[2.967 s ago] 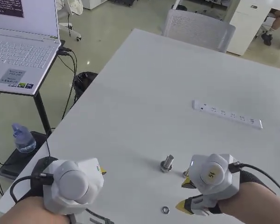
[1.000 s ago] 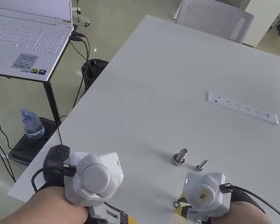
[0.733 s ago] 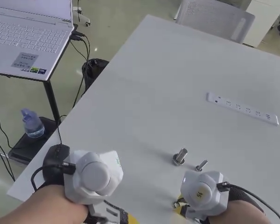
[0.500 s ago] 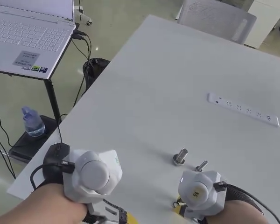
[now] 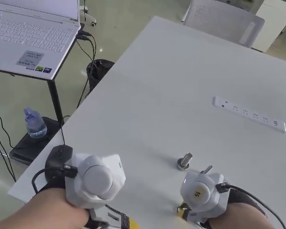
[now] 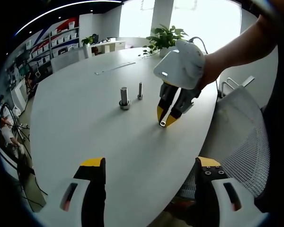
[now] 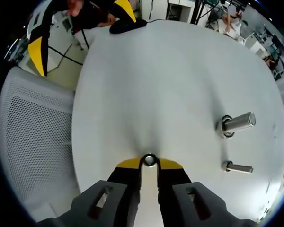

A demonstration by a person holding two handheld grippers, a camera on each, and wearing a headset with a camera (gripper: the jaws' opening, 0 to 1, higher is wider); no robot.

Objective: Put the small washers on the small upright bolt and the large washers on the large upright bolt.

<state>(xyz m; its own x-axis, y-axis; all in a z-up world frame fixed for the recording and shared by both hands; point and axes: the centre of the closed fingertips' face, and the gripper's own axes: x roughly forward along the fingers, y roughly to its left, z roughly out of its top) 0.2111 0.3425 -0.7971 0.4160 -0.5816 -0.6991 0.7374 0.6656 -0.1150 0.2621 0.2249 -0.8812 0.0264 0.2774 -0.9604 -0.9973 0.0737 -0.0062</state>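
A small metal washer (image 7: 150, 160) sits pinched between the yellow tips of my right gripper (image 7: 150, 163), low over the white table (image 7: 146, 85). From the left gripper view, the right gripper (image 6: 169, 118) points down with the washer (image 6: 163, 124) at its tips. The large upright bolt (image 5: 184, 161) and the small upright bolt (image 5: 206, 170) stand just beyond the right gripper (image 5: 182, 211). My left gripper (image 6: 151, 165) hangs open near the table's front edge, holding nothing.
A white power strip (image 5: 250, 114) lies on the table further back. A laptop (image 5: 28, 33) sits on a stand to the left, with a bottle (image 5: 34, 123) on the floor below it. A mesh chair (image 5: 224, 21) stands at the far end.
The right gripper moved from beside the small bolt toward the front edge and closed on the washer that lay there. The left gripper stayed put. The head camera shifted slightly.
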